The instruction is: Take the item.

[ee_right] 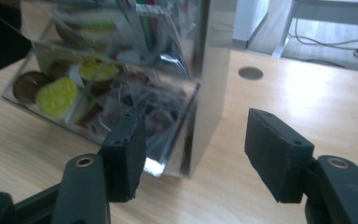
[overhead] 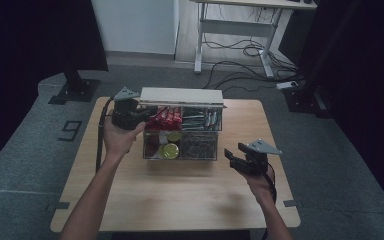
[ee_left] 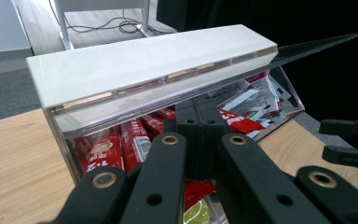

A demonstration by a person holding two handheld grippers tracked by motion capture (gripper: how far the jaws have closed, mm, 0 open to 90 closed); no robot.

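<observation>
A clear plastic organiser box (overhead: 218, 145) stands at the back middle of the wooden table (overhead: 180, 195), its white lid (overhead: 181, 96) raised at the rear. Inside lie red packets (overhead: 166, 117), yellow-green round items (overhead: 170, 150) and silvery sachets. My left gripper (overhead: 147, 112) is at the box's upper left end; in the left gripper view its jaws (ee_left: 200, 123) are shut together just under the lid (ee_left: 144, 60), above the red packets (ee_left: 121, 144). My right gripper (overhead: 234, 152) hovers to the right of the box, open, with nothing between its pads (ee_right: 198, 140); the box's corner (ee_right: 209, 70) lies beyond them.
Bare tabletop runs in front of and to the right of the box, with a round grommet hole (ee_right: 250, 73) behind the box. On the floor beyond the table stand a white desk frame with loose cables (overhead: 240, 50) and a black stand base (overhead: 75, 90).
</observation>
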